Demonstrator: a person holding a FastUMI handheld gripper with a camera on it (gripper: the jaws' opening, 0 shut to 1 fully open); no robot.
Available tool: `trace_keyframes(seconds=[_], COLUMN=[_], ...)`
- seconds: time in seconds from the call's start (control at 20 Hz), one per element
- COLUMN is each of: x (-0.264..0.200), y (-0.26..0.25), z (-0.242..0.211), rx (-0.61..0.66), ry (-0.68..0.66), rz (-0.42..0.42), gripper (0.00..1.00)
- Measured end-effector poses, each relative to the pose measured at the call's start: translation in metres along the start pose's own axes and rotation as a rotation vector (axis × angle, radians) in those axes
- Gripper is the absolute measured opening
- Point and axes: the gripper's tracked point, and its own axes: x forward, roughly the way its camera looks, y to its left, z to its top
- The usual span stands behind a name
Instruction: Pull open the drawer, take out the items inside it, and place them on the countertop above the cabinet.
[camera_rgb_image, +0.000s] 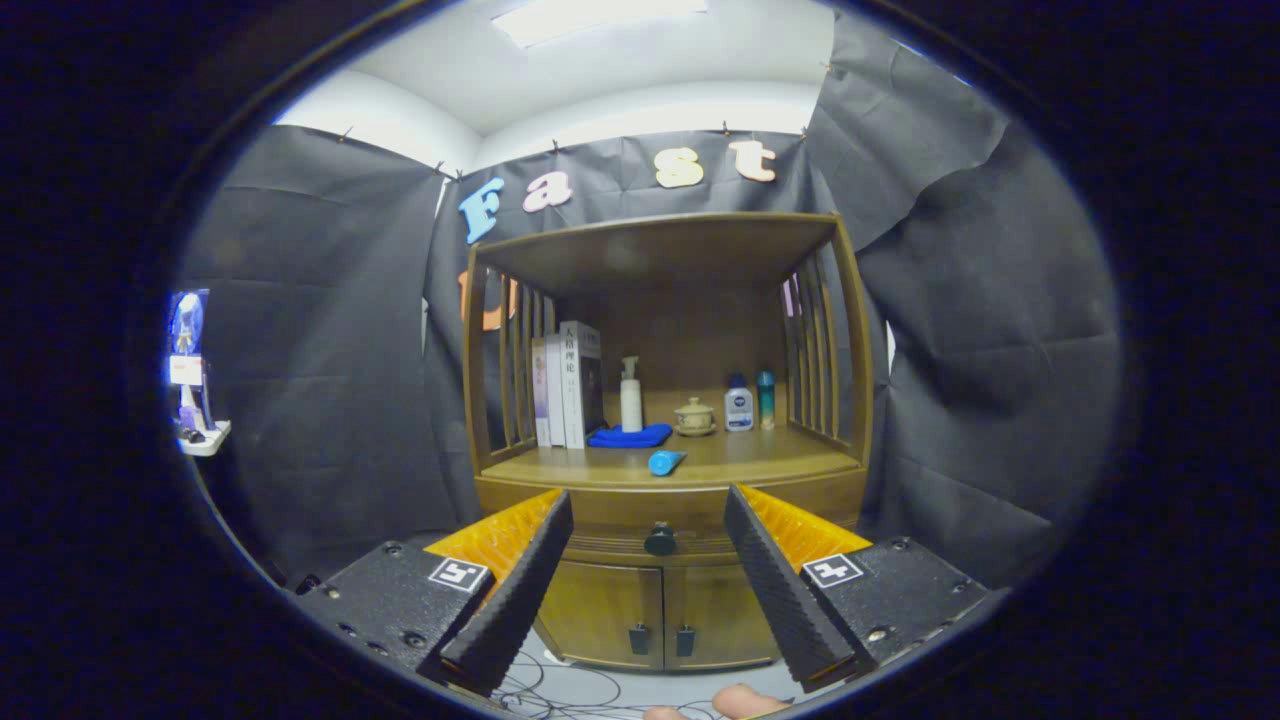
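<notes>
A wooden cabinet (600, 495) stands ahead against the black cloth wall. Its drawer (625, 525) is closed, with a dark round knob (660, 541) at its middle. My gripper (648, 512) is open and holds nothing; the knob sits between the two fingertips but farther off, with a clear gap to the cabinet. The fingers (520, 590) are black with orange backs. On the countertop (740, 462) above the drawer lie a small blue tube (665, 462) near the front edge and a folded blue cloth (628, 436). The drawer's contents are hidden.
On the countertop also stand several books (567, 385), a white pump bottle (631, 395), a small lidded pot (694, 416), a white bottle (739, 405) and a teal bottle (765, 399). Two lower doors (655, 612) sit under the drawer. Cables (560, 695) lie on the floor.
</notes>
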Motion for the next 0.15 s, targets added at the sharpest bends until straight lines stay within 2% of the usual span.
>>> trace_keyframes(seconds=[0.15], x=[-0.0104], y=[0.0041], z=[0.0118], rx=[0.003], ry=[-0.025], rz=[-0.001], gripper=[0.99])
